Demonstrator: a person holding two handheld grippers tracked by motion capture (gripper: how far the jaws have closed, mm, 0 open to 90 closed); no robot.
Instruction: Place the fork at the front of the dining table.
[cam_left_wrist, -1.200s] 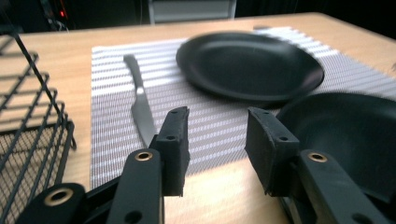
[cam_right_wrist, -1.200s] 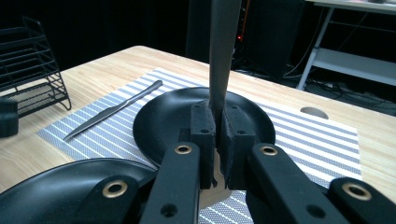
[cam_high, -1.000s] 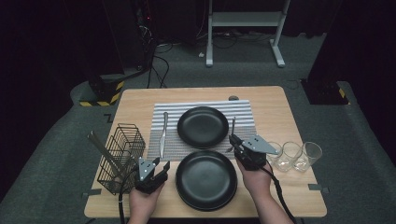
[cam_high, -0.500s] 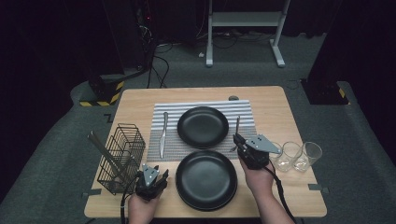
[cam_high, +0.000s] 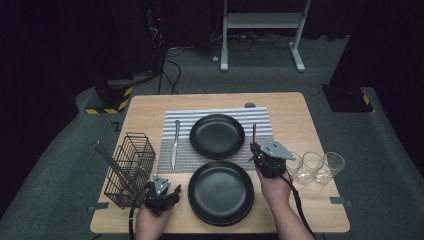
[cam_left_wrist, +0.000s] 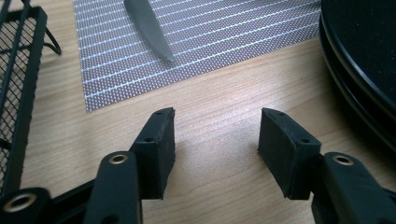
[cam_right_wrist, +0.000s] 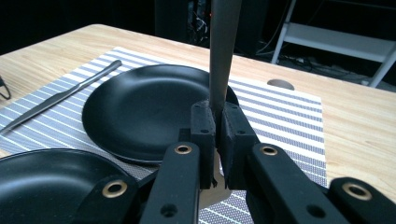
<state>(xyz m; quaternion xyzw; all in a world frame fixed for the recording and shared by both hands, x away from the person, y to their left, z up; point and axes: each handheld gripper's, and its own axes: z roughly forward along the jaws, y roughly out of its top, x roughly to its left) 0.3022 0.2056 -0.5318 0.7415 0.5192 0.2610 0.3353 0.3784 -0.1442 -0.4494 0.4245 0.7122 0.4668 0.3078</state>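
Right gripper (cam_right_wrist: 215, 122), jaws clamped on the grey handle of a metal utensil (cam_right_wrist: 223, 51) that rises just right of the far black plate (cam_high: 217, 135), over the striped placemat (cam_high: 260, 119); the utensil's working end is hidden. Left gripper (cam_left_wrist: 215, 135), jaws apart with nothing between them and just opened wider, over bare wood near the placemat's near-left corner, with free table between wire basket (cam_high: 131, 165) and near plate (cam_high: 220, 191). Count: two black plates, one knife (cam_high: 174, 144) left of the far plate, three glasses (cam_high: 314, 166) right of the placemat toward the table (cam_high: 150, 107) edge.
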